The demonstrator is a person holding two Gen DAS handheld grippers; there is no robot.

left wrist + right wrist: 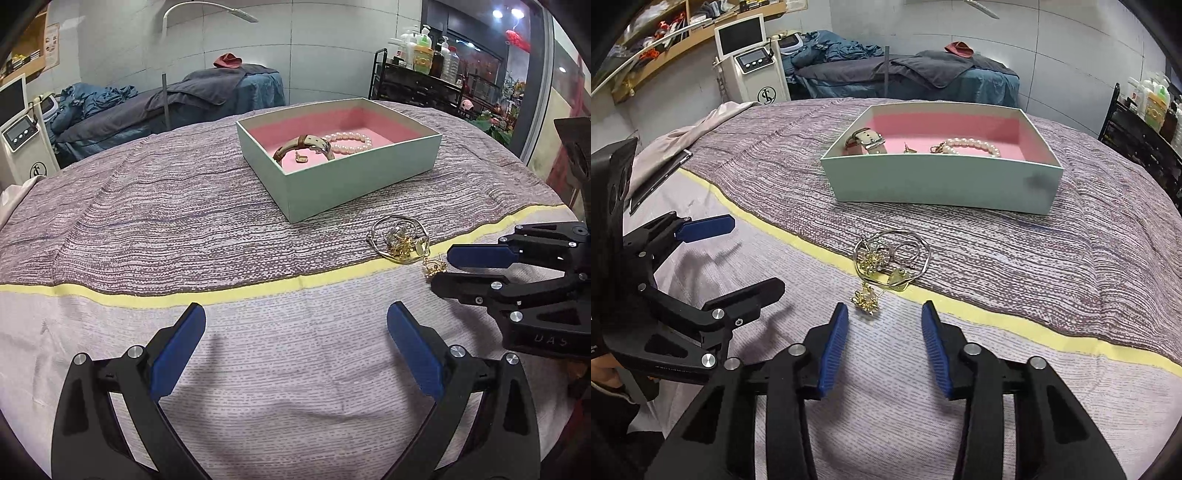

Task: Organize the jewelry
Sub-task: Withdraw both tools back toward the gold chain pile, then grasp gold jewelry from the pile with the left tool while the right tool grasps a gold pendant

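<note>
Our left hand-held gripper (295,325) hangs apart over bare cloth (184,221). Our right hand-held gripper (884,315) stands apart too, empty, just behind the gold earring (866,300), beside the bangle pile (892,258). The box (938,181) lies beyond. We judge the earring light, small, snag-prone: pinch its cluster.

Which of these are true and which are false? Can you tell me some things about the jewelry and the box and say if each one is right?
1. The pearl bracelet lies inside the box. True.
2. The box has a blue lining. False: it is pink.
3. The gold flower earring lies on the cloth, just ahead of the right gripper. True.
4. The left gripper is holding the watch. False: it is open and empty; the watch is in the box.
</note>
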